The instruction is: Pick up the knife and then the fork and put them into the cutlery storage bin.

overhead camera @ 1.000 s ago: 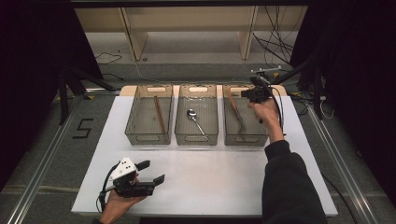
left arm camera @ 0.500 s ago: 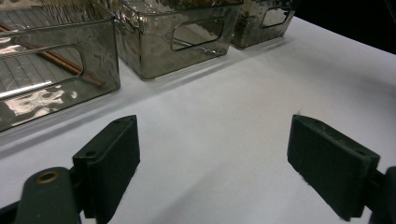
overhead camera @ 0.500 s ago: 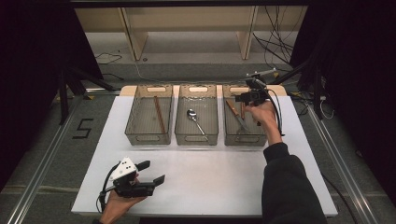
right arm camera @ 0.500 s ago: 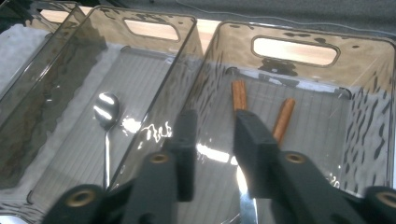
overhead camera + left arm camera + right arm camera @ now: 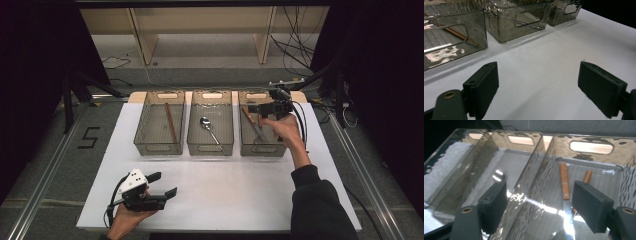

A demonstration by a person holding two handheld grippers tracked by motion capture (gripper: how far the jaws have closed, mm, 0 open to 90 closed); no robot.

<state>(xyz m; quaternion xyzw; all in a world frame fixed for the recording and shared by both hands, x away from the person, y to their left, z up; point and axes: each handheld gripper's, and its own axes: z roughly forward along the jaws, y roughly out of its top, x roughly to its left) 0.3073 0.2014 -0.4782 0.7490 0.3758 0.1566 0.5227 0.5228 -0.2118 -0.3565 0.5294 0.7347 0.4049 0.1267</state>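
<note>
Surface: white rectangular surface [image 5: 240,200] with three clear smoky plastic bins in a row along its far edge.
Left bin [image 5: 157,131]: holds a thin brown stick [image 5: 171,122].
Middle bin [image 5: 210,130]: holds a metal spoon [image 5: 209,128].
Right bin [image 5: 260,145]: holds a wooden-handled knife [image 5: 565,188] and a second wooden handle beside it.
My right tongs [image 5: 262,109]: released, empty, above the right bin near the far right corner.
My left tongs [image 5: 162,185]: released, empty, low near the near left corner.
Doing it well: I judge the knife my target; I should lower over its handle, keeping off the bin walls, then clench.
</note>
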